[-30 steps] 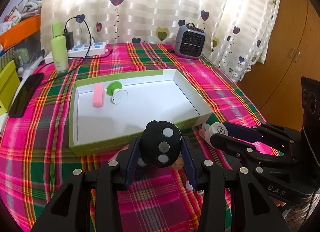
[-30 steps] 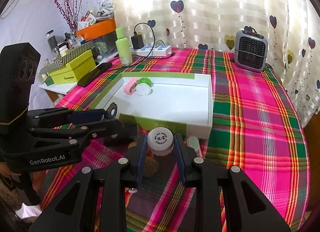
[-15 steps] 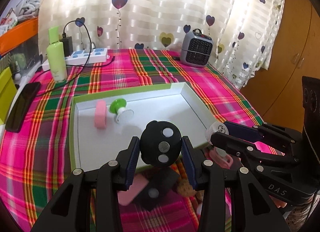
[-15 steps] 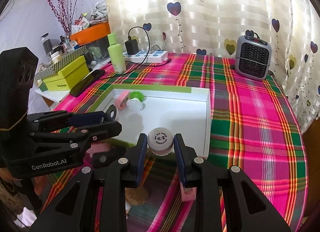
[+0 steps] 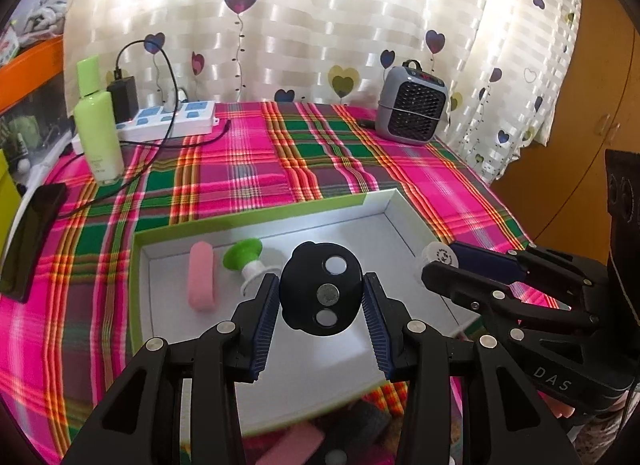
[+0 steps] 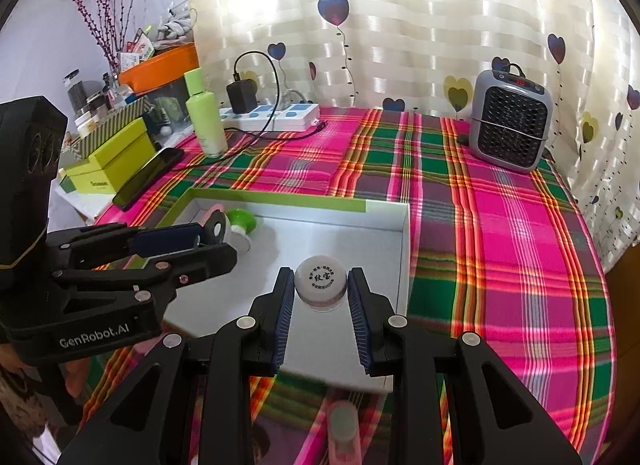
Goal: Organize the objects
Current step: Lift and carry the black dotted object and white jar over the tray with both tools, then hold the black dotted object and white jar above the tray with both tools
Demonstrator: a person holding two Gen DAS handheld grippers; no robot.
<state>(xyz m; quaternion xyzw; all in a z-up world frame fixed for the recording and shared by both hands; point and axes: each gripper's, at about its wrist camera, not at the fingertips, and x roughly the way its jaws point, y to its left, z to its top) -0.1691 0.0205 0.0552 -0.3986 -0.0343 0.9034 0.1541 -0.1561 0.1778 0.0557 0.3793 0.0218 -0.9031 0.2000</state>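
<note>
Objects already sorted into the white tray (image 5: 404, 217) number two in the left wrist view: a pink block (image 5: 202, 280) and a green-capped spool (image 5: 247, 263), side by side in the far corner at about 10 o'clock from the left gripper (image 5: 322, 297). That gripper is closed on a black oval disc (image 5: 320, 289) with three round insets and holds it above the tray floor, not yet set down. Below the tray's near rim, another pink block (image 5: 294, 445) and dark pieces wait on the plaid surface (image 5: 248, 161). In the right wrist view, the right gripper (image 6: 321, 289) is clamped on a small white jar (image 6: 320, 281) with a printed lid, poised over the tray's near right part. A pink item (image 6: 342, 429) lies on the surface at 6 o'clock, outside the tray. By my judgement the sorting is partway: two in, two about to go, several left.
</note>
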